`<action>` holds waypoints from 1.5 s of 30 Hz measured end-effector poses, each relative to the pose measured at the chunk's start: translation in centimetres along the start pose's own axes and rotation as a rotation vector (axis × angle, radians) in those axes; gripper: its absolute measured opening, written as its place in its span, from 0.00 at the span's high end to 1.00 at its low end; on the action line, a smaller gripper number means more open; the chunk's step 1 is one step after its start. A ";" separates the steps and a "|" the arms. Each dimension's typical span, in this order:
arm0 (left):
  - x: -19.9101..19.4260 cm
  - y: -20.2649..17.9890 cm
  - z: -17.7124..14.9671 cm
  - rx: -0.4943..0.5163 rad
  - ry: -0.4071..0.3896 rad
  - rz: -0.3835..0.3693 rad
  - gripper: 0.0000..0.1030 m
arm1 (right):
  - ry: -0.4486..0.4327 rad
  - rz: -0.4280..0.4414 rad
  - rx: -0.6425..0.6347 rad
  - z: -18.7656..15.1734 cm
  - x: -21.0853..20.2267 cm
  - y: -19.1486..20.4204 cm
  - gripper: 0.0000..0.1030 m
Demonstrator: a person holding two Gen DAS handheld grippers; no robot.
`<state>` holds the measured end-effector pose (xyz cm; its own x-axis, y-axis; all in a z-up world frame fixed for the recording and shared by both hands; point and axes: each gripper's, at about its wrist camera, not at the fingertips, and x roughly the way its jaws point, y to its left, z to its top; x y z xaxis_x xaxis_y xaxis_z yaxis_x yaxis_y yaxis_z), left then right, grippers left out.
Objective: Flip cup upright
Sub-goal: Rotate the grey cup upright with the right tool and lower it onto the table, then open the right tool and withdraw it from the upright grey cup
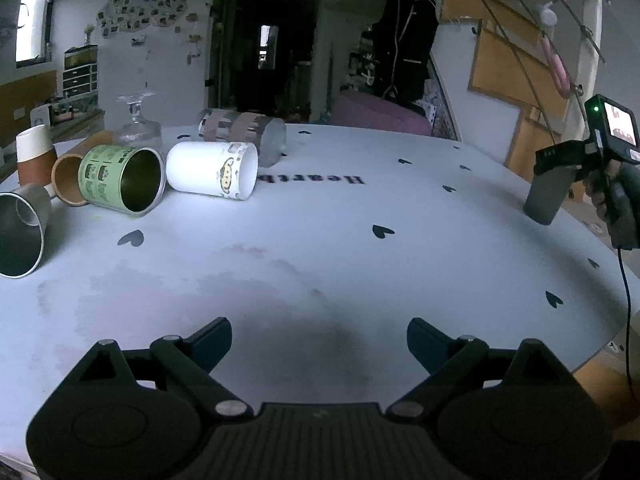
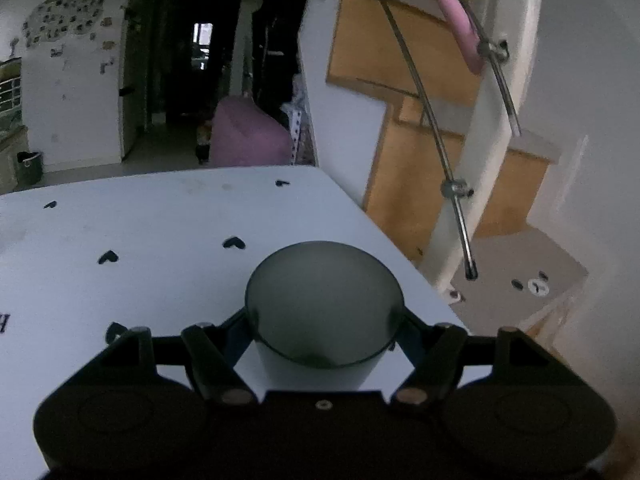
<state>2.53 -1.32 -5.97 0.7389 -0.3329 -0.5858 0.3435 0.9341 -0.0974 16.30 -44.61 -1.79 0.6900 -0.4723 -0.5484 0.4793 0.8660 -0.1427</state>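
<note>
The right hand-held gripper [image 2: 324,328], clamped on the grey frosted plastic cup [image 2: 324,312], should lower it squarely onto the white heart-print tabletop [image 2: 160,232] near its right edge before letting go, while the left hand-held gripper [image 1: 319,340] hangs wide open and empty.

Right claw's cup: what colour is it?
Dark smoky grey cup, clearest in the right wrist view.

Dark grey cup [image 2: 324,312], tilted, above table edge
</note>
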 end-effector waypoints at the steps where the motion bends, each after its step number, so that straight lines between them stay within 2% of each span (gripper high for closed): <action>1: 0.0 0.0 0.0 0.001 0.000 0.000 0.09 | 0.000 0.002 0.007 -0.1 0.1 -0.2 0.27; 4: 0.1 -0.1 0.0 0.002 0.002 -0.002 0.09 | 0.003 0.008 0.032 0.0 0.1 -0.4 0.26; 6: 0.1 -0.2 0.0 0.003 0.003 -0.004 0.09 | 0.004 0.020 0.035 0.0 0.0 -0.4 0.13; 8: 0.1 -0.2 0.0 0.003 0.002 -0.003 0.08 | -0.001 0.020 0.040 -0.1 -0.3 -0.5 0.09; 16: 0.3 -1.0 1.3 0.013 -0.025 -0.005 0.08 | -0.038 0.068 0.085 -1.8 -3.2 -1.1 0.09; 23: 0.5 -2.6 3.9 0.028 -0.084 0.005 0.03 | -0.088 0.105 0.121 -4.3 -7.9 -1.4 0.09; 36: 1.6 -6.6 7.4 0.060 -0.131 -0.035 0.00 | -0.161 0.171 0.099 -8.3 -16.1 -0.9 0.08; 45: 1.9 -8.7 7.9 0.064 -0.137 -0.016 0.00 | -0.180 0.183 0.062 -10.1 -19.1 -0.2 0.07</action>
<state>5.51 -11.07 0.16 0.8037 -0.3660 -0.4691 0.3890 0.9198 -0.0513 -2.51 -34.12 0.39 0.8512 -0.3350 -0.4041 0.3660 0.9306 -0.0005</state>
